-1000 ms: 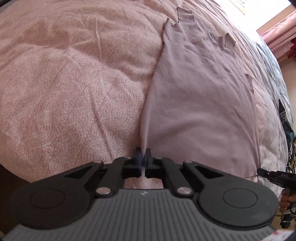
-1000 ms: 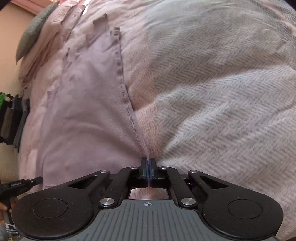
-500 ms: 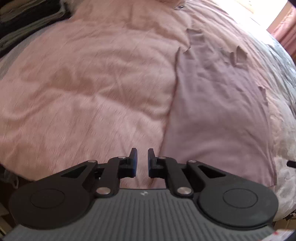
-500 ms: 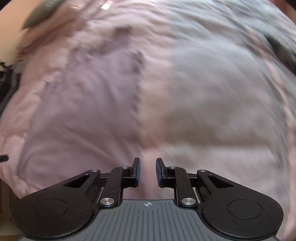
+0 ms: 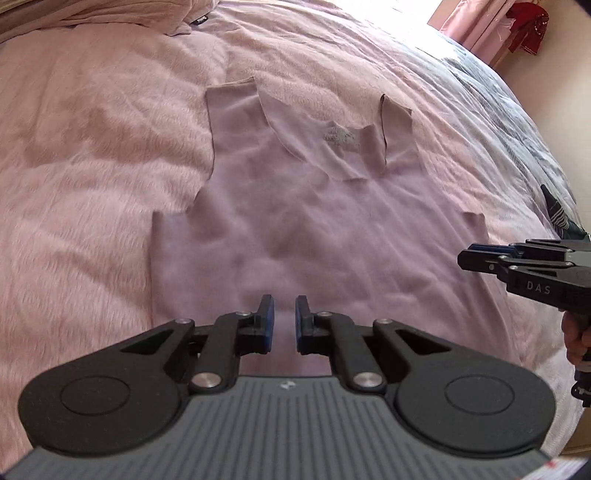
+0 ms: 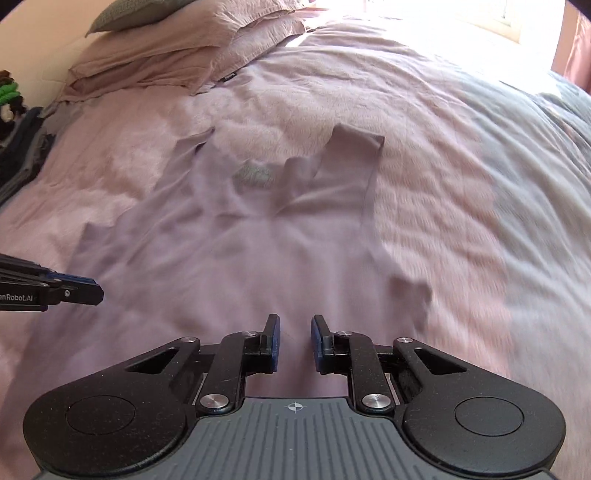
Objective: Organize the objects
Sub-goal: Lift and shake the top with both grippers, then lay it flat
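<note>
L tongs (image 5: 283, 319), R tongs (image 6: 294, 341) parted over tank top (image 5: 303, 221); pillows (image 6: 155, 55) beyond.

One sleeveless top (image 5: 314, 229) lies on one bed cover (image 5: 92, 184). Two grippers show: the left gripper (image 5: 283, 325) and the right gripper (image 6: 294, 343). Two pink pillows (image 6: 155, 55) are stacked at the head, with one grey cushion (image 6: 129, 14) above them. One hand (image 5: 574, 339) is visible. One red cloth (image 5: 526, 22) hangs by one pink curtain (image 5: 476, 22).
</note>
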### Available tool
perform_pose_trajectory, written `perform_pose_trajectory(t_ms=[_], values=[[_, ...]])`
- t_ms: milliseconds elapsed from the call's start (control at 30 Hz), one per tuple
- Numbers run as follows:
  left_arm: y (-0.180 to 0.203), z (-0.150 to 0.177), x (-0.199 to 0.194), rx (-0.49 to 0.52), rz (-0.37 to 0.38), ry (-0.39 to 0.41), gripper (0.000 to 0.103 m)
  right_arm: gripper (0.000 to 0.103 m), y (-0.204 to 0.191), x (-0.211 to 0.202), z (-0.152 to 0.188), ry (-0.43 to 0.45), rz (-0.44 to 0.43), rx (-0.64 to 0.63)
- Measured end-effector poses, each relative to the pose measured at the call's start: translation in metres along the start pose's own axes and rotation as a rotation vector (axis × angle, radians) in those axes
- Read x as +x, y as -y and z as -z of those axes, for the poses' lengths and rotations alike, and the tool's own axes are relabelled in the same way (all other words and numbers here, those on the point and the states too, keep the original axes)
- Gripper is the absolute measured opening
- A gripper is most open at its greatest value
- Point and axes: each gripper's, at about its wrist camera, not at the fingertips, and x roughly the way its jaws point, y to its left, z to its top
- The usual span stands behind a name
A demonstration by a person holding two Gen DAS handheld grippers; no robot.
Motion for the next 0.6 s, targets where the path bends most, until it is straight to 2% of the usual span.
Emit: perform_pose_trajectory(t_ms=[200,367,467,533,600], values=[[-0.016,-0.071,0.065,0.026,0.015,0.031,0.006,0.015,0.03,0.075,-0.064,0.036,0.028,0.022],[-0.019,-0.148,0.102,0.075,0.001,0.107,0.006,0.014,0.065,0.111,-0.129,0.13,0.032,0.021],[-0.021,-0.186,0.111,0.086,-0.058,0.152,0.007,0.015,0.088,0.117,-0.158,0.164,0.065,0.109],[-0.029,-0.204,0.105,0.037,-0.085,0.179,0.007,0.015,0.098,0.108,-0.168,0.175,0.111,0.152],[-0.035,-0.206,0.089,0.008,-0.09,0.211,0.008,0.015,0.105,0.088,-0.165,0.191,0.078,0.186]])
